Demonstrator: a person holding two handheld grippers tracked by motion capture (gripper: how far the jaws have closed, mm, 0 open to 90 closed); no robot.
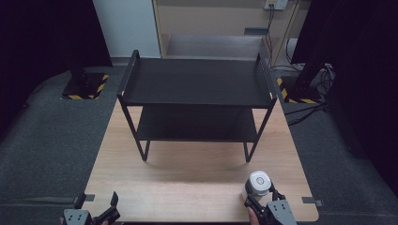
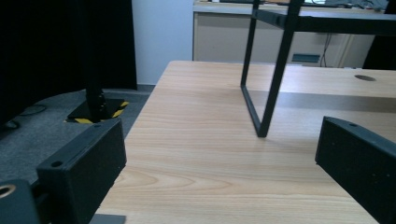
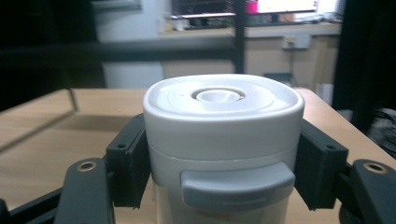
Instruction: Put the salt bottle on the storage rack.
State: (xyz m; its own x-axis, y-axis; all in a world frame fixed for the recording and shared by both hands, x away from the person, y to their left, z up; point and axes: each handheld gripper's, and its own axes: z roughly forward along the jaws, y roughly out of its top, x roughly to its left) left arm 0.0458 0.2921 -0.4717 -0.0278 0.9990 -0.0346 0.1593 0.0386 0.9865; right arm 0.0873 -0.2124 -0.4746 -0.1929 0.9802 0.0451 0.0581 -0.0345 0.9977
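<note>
Your right claw (image 3: 219, 158) is clamped on the white canister (image 3: 223, 140); left claw (image 2: 224, 172) sits open over the bench (image 2: 210, 140), holding nothing.

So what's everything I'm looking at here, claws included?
Table: one, light wood, centre of the high view, on grey carpet.
Two-tier shelf rack: one, black metal, standing on the far half of the table, both shelves bare.
Lidded container: one, white with a grey tab at the front, upright at the near right corner of the table.
Stand bases: two, black with yellow-black hazard tape, on the floor to either side of the rack.
Wall socket with cables: one, on the back wall.
Left claw: one, black, near left table edge, jaws apart, nothing between them.
Right claw: one, black, jaws closed on the sides of the lidded container.
</note>
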